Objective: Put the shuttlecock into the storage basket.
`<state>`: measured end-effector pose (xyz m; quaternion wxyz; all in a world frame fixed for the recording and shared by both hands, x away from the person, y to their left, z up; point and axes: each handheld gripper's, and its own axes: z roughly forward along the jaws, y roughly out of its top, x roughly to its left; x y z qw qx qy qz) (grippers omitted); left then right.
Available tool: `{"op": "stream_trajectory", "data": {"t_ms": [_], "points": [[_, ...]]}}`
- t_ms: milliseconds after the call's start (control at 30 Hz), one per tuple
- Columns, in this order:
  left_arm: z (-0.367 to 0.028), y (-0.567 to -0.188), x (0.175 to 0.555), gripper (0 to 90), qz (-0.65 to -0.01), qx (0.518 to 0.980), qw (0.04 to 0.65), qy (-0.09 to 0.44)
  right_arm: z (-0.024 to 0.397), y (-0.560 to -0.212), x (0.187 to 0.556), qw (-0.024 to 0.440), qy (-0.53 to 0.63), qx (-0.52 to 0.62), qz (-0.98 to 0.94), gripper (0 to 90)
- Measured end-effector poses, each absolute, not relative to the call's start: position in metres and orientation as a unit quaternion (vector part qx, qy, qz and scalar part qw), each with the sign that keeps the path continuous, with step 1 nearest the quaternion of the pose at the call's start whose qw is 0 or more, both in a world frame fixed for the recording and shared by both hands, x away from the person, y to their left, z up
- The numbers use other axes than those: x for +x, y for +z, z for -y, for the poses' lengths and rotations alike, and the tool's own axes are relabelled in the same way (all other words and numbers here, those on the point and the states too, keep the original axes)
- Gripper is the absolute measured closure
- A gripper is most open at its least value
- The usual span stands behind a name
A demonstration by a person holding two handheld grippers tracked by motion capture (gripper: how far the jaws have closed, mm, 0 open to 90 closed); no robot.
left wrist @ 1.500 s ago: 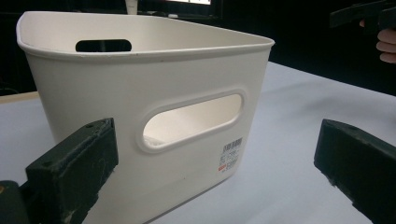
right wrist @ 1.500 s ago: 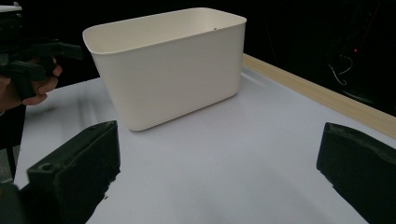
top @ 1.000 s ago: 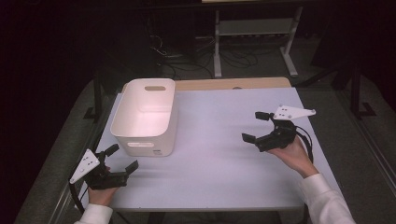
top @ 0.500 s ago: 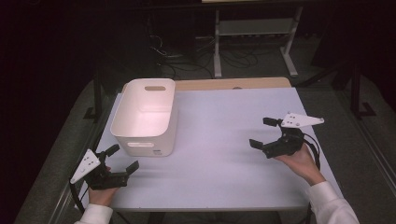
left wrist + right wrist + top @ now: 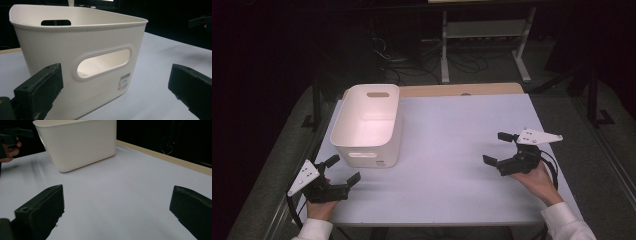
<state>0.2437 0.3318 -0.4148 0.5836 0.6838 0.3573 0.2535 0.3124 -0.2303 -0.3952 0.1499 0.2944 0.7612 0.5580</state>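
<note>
A white bin (image 5: 368, 125) stands upright near the counter's (image 5: 452, 125) far left corner, its handle slot facing the left gripper (image 5: 341, 171). That gripper sits at the near left corner, just beside the bin, fingers wide and holding nothing. The right gripper (image 5: 499, 148) rests near the right edge, well apart from the bin, fingers wide and holding nothing.

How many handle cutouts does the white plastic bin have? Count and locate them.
2. One slot in the near end wall of the white plastic bin, facing the left gripper; one slot in the far end wall.
</note>
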Motion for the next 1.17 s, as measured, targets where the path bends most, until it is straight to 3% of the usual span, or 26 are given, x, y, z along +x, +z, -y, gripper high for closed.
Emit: {"op": "stream_trajectory", "data": {"t_ms": [767, 1167], "points": [[-0.334, -0.414, 0.241, 0.0, -0.365, 0.675, 0.587, 0.259, 0.245, -0.410, 0.297, 0.188, 0.561, 0.317, -0.741, 0.0], [-0.334, -0.414, 0.242, 0.0, -0.360, 0.675, 0.590, 0.259, 0.251, -0.419, 0.288, 0.229, 0.550, 0.336, -0.729, 0.0]]}}
